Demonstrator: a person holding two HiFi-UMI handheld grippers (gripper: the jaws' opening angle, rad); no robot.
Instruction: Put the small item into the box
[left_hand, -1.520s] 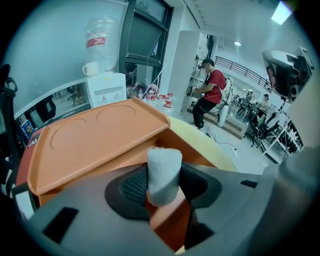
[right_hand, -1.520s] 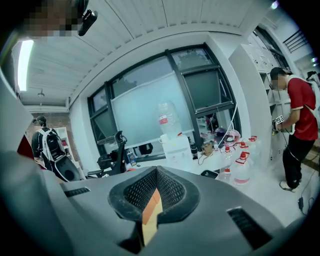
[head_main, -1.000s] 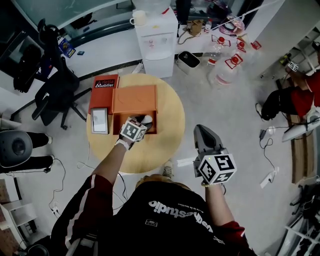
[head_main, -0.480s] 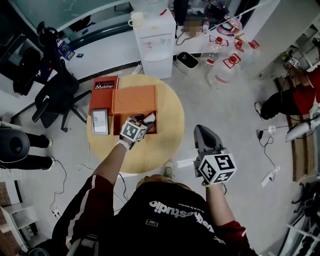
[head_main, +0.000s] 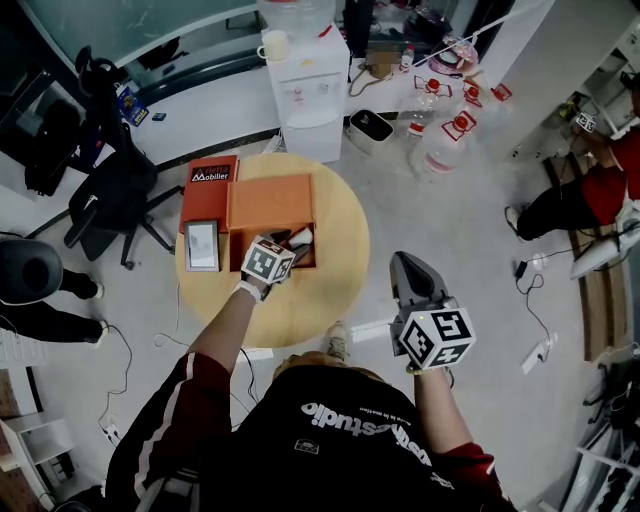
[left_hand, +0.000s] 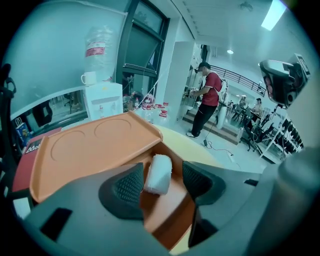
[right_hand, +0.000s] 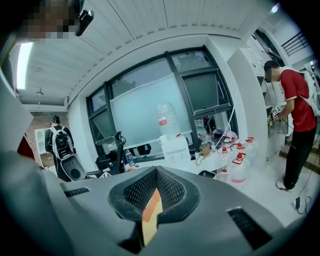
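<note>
Two claws are in play, one in each of the person's hands. The left claw (left_hand: 163, 183) hangs tilted down over the orange box (left_hand: 161, 211) on the round wooden table (head_main: 320, 295). Its jaws have just been opening and now stand wide apart, gripping nothing. A small white roll (left_hand: 159, 173) lies between them on the floor of the box, close beside the left pad and well clear of the right one. From here I cannot tell whether it brushes the left pad. The box's lid (left_hand: 90, 146) is folded back flat behind it, with two round dents pressed into it.

The right claw (right_hand: 156, 185) is held off to the side, away from the table and out over the grey floor (head_main: 450, 220). Its jaws are closed together and it carries nothing.
</note>
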